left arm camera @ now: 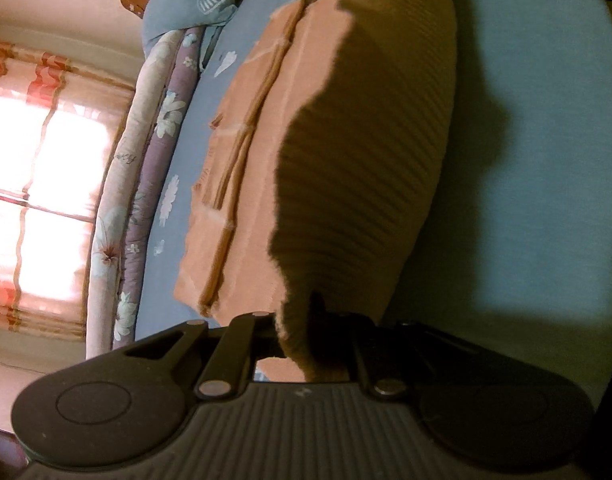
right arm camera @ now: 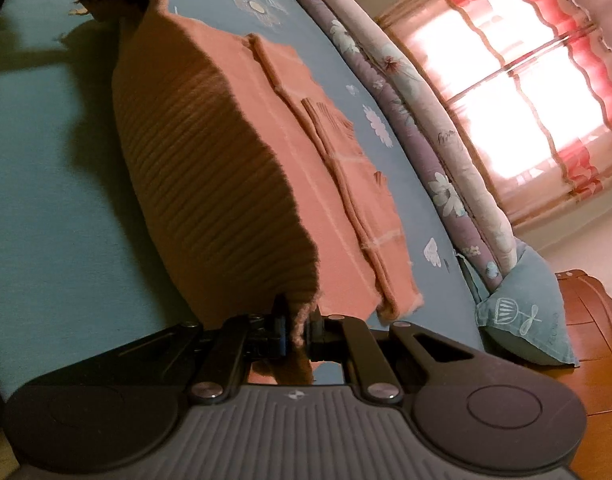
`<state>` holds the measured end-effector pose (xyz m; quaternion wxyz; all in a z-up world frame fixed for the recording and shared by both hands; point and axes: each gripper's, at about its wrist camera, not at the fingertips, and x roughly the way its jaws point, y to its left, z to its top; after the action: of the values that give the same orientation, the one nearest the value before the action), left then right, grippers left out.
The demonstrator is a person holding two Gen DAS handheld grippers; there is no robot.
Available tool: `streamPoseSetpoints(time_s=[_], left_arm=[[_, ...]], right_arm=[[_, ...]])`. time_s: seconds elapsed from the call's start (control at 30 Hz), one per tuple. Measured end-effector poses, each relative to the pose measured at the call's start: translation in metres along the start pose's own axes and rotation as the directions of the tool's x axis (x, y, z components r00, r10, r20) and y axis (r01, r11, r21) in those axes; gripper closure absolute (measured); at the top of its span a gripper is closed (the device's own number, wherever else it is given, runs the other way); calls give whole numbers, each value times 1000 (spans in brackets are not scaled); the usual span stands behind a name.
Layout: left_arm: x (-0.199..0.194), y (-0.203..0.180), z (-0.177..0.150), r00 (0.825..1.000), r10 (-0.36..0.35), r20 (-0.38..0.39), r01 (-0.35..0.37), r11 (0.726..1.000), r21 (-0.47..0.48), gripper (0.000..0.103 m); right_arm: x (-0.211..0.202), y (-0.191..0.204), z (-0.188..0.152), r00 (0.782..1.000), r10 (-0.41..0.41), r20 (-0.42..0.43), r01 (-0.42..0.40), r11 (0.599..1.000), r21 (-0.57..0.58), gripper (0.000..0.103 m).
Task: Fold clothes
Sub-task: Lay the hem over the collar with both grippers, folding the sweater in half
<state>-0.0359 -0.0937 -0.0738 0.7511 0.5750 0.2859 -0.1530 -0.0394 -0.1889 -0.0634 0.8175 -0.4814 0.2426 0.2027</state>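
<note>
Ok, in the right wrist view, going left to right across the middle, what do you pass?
Light blue sheet → lifted ribbed brown flap of the garment → flat orange part of the garment → floral quilt → curtained window.

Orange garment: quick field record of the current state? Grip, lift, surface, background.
garment: orange ribbed knit, one edge lifted, the rest flat
left gripper: jaws shut on a corner of the lifted edge
right gripper: jaws shut on the other corner
surface: blue bedsheet
background: floral quilt, curtained window
</note>
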Motion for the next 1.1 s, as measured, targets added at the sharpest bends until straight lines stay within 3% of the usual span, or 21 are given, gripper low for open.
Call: streamPoseSetpoints(time_s=[0.37,0.6,1.1], left_arm=[[25,11,4,997,75,7,-75,997,28,96],[36,6,7,987,158,15,-159,983,86,96],[82,38,18,977,213,5,-213,976,44,95]], right_arm=[[26,-2,2,996,-91,-18,89,991,-103,93],[35,12,-1,979,-205,7,201,952,-229,93],[84,-19,11,965,-261,-13,255,950,-180,93]])
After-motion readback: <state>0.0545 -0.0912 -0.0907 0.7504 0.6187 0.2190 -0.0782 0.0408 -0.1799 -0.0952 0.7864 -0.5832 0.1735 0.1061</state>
